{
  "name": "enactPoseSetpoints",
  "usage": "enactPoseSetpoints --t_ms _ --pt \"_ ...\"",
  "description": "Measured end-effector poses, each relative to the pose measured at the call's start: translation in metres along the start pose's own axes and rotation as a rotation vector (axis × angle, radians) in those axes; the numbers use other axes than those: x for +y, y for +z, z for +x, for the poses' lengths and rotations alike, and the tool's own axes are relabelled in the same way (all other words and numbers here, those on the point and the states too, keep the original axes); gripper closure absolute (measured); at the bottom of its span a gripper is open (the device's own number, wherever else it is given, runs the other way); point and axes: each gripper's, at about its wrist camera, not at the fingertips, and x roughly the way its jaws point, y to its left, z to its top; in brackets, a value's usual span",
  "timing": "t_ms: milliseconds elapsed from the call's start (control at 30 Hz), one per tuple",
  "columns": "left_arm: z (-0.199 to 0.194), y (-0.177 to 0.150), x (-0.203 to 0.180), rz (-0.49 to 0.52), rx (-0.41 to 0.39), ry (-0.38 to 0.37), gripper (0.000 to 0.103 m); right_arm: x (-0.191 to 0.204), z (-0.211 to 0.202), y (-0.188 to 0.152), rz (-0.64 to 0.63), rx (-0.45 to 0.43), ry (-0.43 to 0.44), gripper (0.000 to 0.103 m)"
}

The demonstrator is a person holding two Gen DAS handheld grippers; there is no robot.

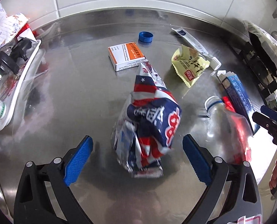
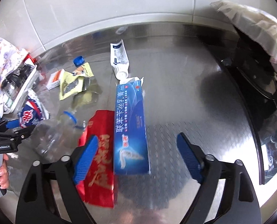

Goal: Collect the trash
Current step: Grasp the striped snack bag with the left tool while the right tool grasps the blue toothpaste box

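My left gripper (image 1: 136, 158), jaws spread and empty, straddles the crumpled snack bag (image 1: 147, 123) on the steel counter (image 1: 82, 93), its long axis running near-to-far between my pads.

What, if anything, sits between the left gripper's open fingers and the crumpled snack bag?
Nothing visible. The left gripper is open with the snack bag directly ahead on the steel counter. The plastic bottle lies off to its right, outside the fingers.
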Motion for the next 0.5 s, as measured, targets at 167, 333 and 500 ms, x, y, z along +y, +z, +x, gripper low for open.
enactPoseSetpoints --t_ms 167,333,500 --pt "0.01 0.005 0.0 0.002 0.012 0.009 0.02 -0.001 0.02 0.004 -0.009 0.032 0.0 0.031" --pt "0.013 0.009 -0.009 0.038 0.002 0.024 0.03 -0.001 0.028 0.004 -0.023 0.032 -0.004 0.055" --pt "0.012 0.009 -0.018 0.088 -0.012 0.046 0.041 -0.005 0.026 0.002 -0.012 0.02 0.01 0.059"
